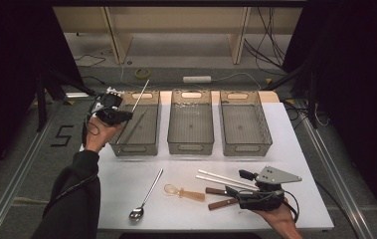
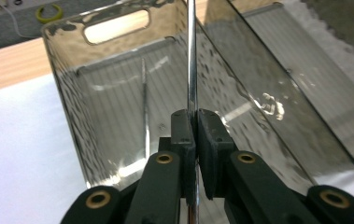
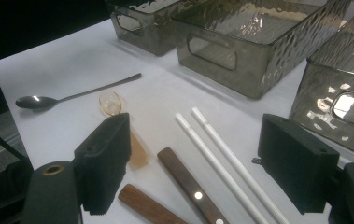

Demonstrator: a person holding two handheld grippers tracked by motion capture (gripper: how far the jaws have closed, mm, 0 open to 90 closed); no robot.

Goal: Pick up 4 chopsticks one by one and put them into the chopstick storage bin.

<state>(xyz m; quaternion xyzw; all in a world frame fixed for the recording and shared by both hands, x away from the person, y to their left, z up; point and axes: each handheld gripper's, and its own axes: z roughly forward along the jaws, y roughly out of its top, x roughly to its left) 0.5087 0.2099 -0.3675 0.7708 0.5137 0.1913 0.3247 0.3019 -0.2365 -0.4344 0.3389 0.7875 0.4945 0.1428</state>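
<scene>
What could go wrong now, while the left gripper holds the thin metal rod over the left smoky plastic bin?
1. The left gripper pinches the thin metal rod at one narrow spot, so it may swing or slip.
2. The rod's far end sticks out past the left smoky plastic bin and could catch the rim when lowered.

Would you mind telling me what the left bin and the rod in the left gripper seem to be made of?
Left bin: apparently smoky translucent plastic, glossy, with rippled walls you see through. Rod: likely polished metal, thin, silvery, with bright reflections, clamped in the left gripper.
</scene>
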